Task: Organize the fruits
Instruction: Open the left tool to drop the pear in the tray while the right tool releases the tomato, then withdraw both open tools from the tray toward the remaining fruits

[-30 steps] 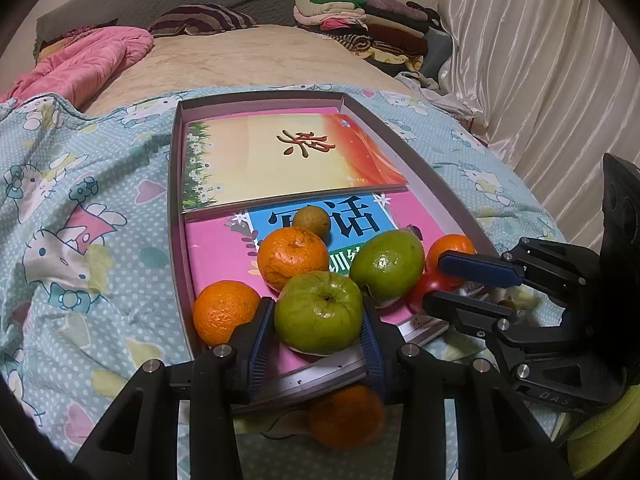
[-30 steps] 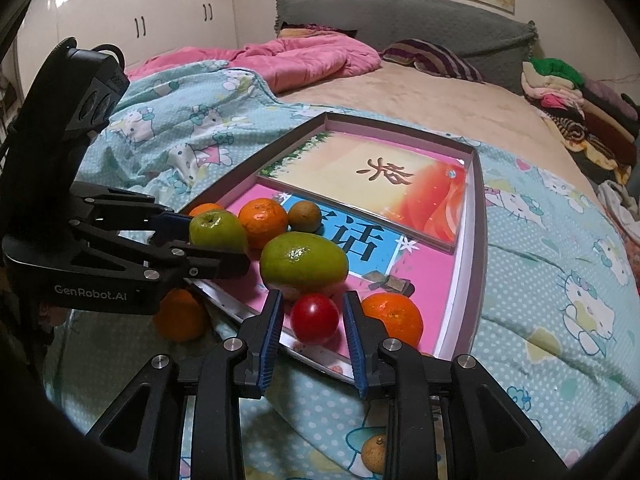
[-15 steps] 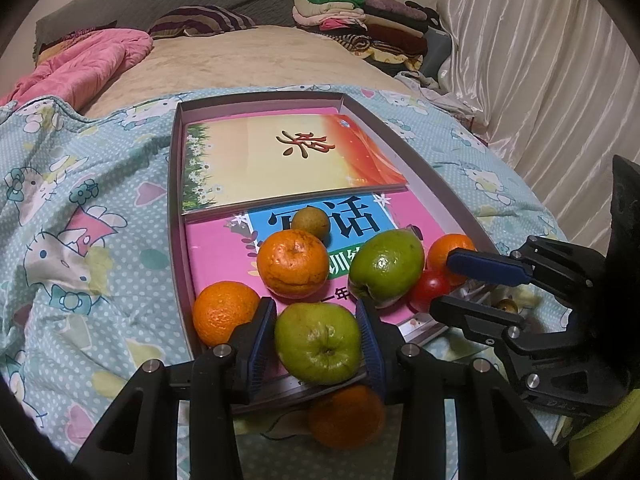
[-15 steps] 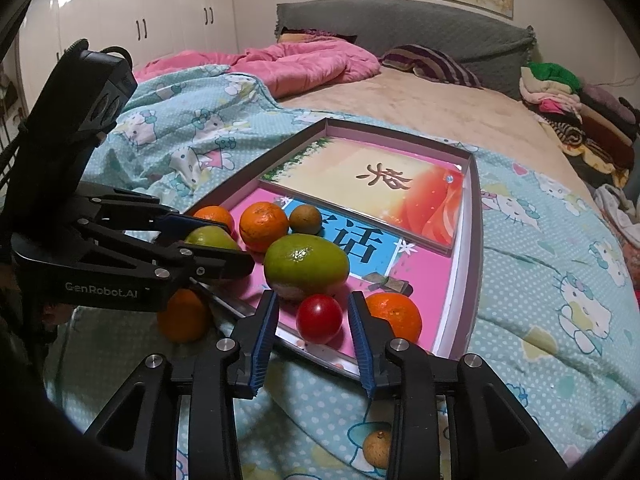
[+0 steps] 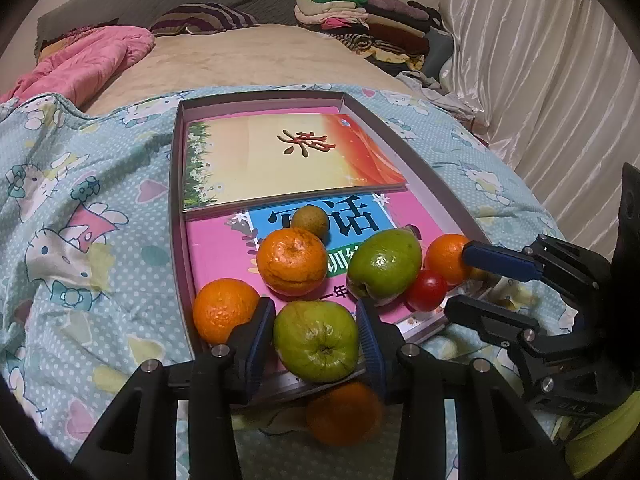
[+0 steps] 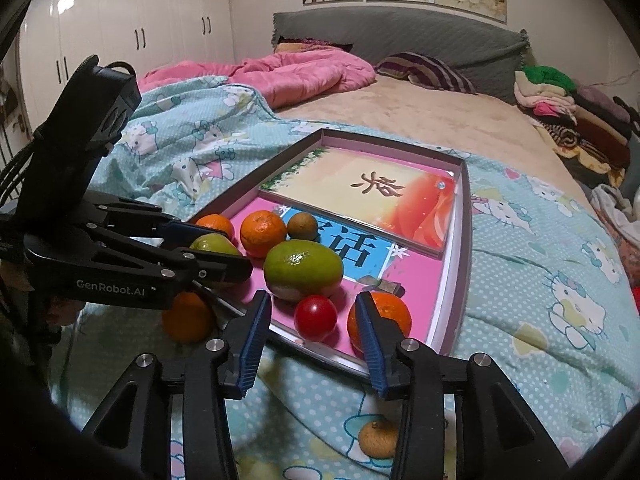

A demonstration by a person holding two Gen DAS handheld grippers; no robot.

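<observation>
Left tongs (image 5: 316,344): clenched on a green apple (image 5: 316,340), both blue pads pressing its sides, at the near edge of the shallow box (image 5: 176,200) lying on the bed. One orange (image 5: 224,310) sits just left of the left pad, in the box's near left corner; another orange (image 5: 344,416) lies on the bedspread (image 5: 80,240) below the near edge.

Right tongs (image 6: 312,324): jaws opening, released. A red tomato (image 6: 316,317) sits between the pads, touching neither, on the box floor near its near edge. The right pad overlaps an orange (image 6: 394,312) in view; contact cannot be told. A large green fruit (image 6: 304,268) lies just behind the tomato.
</observation>
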